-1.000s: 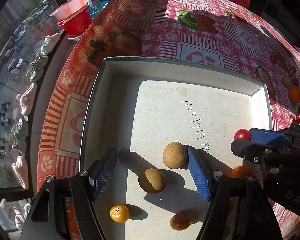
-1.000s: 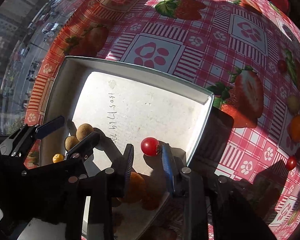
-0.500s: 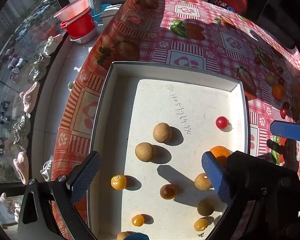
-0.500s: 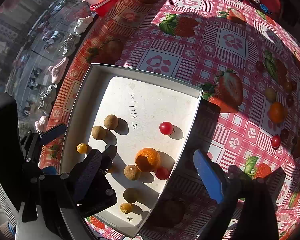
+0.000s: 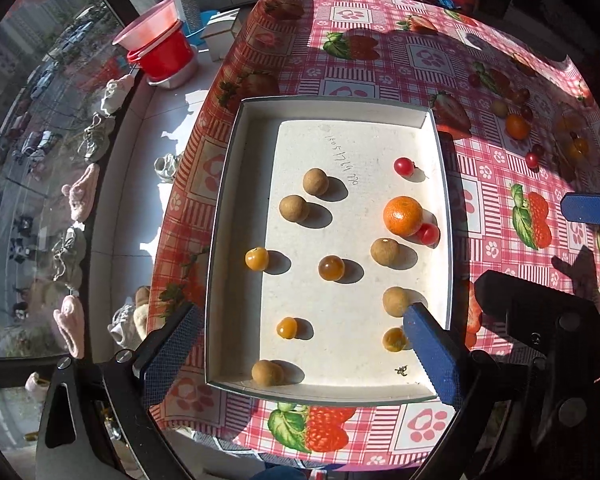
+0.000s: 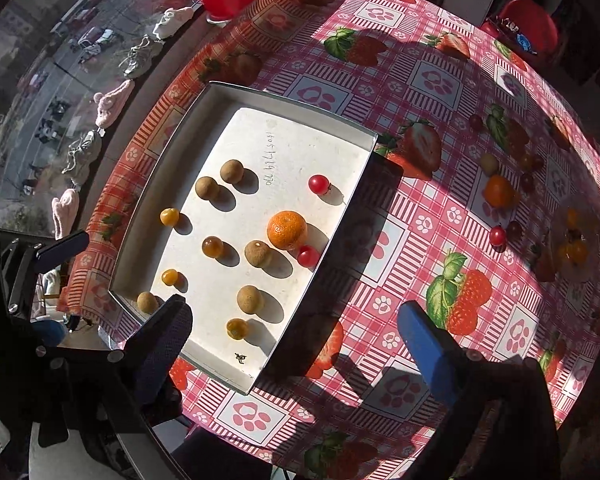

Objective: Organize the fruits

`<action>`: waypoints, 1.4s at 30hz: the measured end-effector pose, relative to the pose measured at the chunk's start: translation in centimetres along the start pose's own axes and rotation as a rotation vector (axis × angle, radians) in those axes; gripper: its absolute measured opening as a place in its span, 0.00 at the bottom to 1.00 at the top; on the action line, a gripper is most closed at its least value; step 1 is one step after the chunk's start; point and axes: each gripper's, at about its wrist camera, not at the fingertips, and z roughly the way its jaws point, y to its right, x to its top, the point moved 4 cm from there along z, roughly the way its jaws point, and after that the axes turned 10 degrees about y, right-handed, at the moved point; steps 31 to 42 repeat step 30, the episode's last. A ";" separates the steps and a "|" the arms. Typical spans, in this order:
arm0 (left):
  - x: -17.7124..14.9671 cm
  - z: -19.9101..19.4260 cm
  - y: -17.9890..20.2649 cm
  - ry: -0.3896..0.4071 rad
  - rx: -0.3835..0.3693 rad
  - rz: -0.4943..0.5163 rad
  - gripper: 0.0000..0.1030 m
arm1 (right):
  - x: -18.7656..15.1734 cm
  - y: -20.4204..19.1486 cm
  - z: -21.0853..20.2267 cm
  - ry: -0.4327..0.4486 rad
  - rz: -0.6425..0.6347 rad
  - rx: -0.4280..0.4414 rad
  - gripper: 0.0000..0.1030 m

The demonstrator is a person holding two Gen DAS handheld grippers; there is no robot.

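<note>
Now, grippers: I have both held high over the table, pointing down, nothing in either. The left gripper (image 5: 300,352) stands wide over the tray's near end; the right gripper (image 6: 296,336) has its jaws opening, one finger over the tray's near corner and the other over the cloth, no fruit between them.
Tray: the white tray (image 5: 224,208) sits on the checked cloth (image 6: 420,92) near the window-side edge of the table.
Near fruit: small brown and yellow fruits lie apart from one another along the tray's near end, one brown fruit (image 5: 266,372) against the near wall.
Middle: the orange (image 6: 287,230) rests with a cherry tomato (image 6: 308,256) touching it, beside the right wall; a second tomato (image 6: 318,184) lies alone farther up, near some handwritten digits.
Far: loose fruits (image 6: 498,191) are scattered on the cloth well right of the tray, partly in shade; those I judge are what remains to gather.
Handling: I expect all of these to be light, round and ready to roll. The tomatoes are thin-skinned and smooth, so a gentle close across the widest part suits them; the orange is firmer and its dimpled skin should grip well.
Beyond: a red bucket (image 5: 164,56) stands by the window.
</note>
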 end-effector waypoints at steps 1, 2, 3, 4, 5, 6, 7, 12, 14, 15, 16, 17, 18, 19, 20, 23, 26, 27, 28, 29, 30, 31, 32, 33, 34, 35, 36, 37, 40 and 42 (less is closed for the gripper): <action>-0.3 -0.4 0.0 -0.002 -0.002 0.001 0.98 | -0.3 -0.1 -0.3 0.000 -0.006 -0.001 0.99; -0.6 -0.8 0.0 -0.002 -0.005 0.001 0.98 | -0.5 -0.3 -0.5 0.002 -0.011 -0.003 0.99; -0.8 -1.1 0.0 -0.001 -0.005 0.000 0.98 | -0.7 -0.4 -0.7 0.002 -0.017 -0.004 0.99; -1.0 -1.3 0.0 0.000 -0.002 0.000 0.98 | -0.9 -0.5 -0.9 0.003 -0.021 -0.005 0.99; -1.3 -1.5 0.0 0.000 0.005 -0.002 0.98 | -1.0 -0.5 -1.1 0.004 -0.026 -0.006 0.99; -1.5 -1.7 -0.1 -0.003 0.008 -0.004 0.98 | -1.2 -0.6 -1.2 0.003 -0.031 -0.008 0.99; -1.7 -1.8 -0.1 -0.006 0.005 -0.010 0.98 | -1.3 -0.7 -1.4 0.004 -0.033 -0.010 0.99; -2.9 -2.5 0.0 -0.015 0.003 -0.012 0.98 | -1.8 -1.2 -1.9 0.004 -0.051 -0.014 0.99; -3.3 -2.7 0.1 -0.018 0.007 -0.004 0.98 | -2.0 -1.5 -2.0 0.004 -0.063 -0.011 0.99; -3.4 -2.8 0.2 -0.020 0.007 -0.003 0.98 | -2.1 -1.7 -2.1 0.003 -0.069 -0.011 0.99; -3.5 -2.9 0.2 -0.021 0.008 -0.001 0.98 | -2.2 -1.8 -2.2 0.003 -0.076 -0.009 0.99; -3.6 -2.9 0.2 -0.023 0.009 0.000 0.98 | -2.3 -1.9 -2.2 0.003 -0.082 -0.008 0.99; -3.7 -3.0 0.2 -0.025 0.010 0.002 0.98 | -2.4 -2.1 -2.2 0.002 -0.086 -0.007 0.99; -3.8 -3.0 0.2 -0.025 0.011 0.002 0.98 | -2.4 -2.2 -2.2 0.001 -0.089 -0.007 0.99; -3.9 -3.0 0.2 -0.027 0.013 0.001 0.98 | -2.5 -2.3 -2.2 0.001 -0.091 -0.005 0.99; -4.1 -3.1 0.1 -0.027 0.014 -0.004 0.98 | -2.7 -2.5 -2.3 -0.002 -0.101 -0.002 0.99; -4.1 -3.4 0.1 -0.010 0.015 -0.007 0.98 | -2.8 -2.7 -2.3 -0.004 -0.108 0.001 0.99; -4.1 -3.6 0.1 -0.005 0.016 -0.008 0.98 | -2.9 -2.8 -2.3 -0.005 -0.111 0.002 0.99; -4.0 -3.6 0.1 -0.005 0.014 -0.009 0.98 | -2.9 -2.8 -2.3 -0.006 -0.115 0.003 0.99; -4.0 -3.6 0.1 -0.007 0.012 -0.012 0.98 | -2.9 -2.9 -2.3 -0.006 -0.118 0.003 0.99; -4.0 -3.6 0.1 -0.011 0.008 -0.015 0.98 | -2.9 -2.9 -2.3 -0.005 -0.120 0.003 0.99; -4.0 -3.6 0.1 -0.011 0.008 -0.015 0.98 | -2.9 -2.9 -2.3 -0.005 -0.120 0.003 0.99; -4.0 -3.6 0.1 -0.011 0.008 -0.015 0.98 | -2.9 -2.9 -2.3 -0.005 -0.120 0.003 0.99; -4.0 -3.6 0.1 -0.011 0.008 -0.015 0.98 | -2.9 -2.9 -2.3 -0.005 -0.120 0.003 0.99; -4.0 -3.6 0.1 -0.011 0.008 -0.015 0.98 | -2.9 -2.9 -2.3 -0.005 -0.120 0.003 0.99; -4.0 -3.6 0.1 -0.011 0.008 -0.015 0.98 | -2.9 -2.9 -2.3 -0.005 -0.120 0.003 0.99; -4.0 -3.6 0.1 -0.011 0.008 -0.015 0.98 | -2.9 -2.9 -2.3 -0.005 -0.120 0.003 0.99; -4.0 -3.6 0.1 -0.011 0.008 -0.015 0.98 | -2.9 -2.9 -2.3 -0.005 -0.120 0.003 0.99; -4.0 -3.6 0.1 -0.011 0.008 -0.015 0.98 | -2.9 -2.9 -2.3 -0.005 -0.120 0.003 0.99; -4.0 -3.6 0.1 -0.011 0.008 -0.015 0.98 | -2.9 -2.9 -2.3 -0.005 -0.120 0.003 0.99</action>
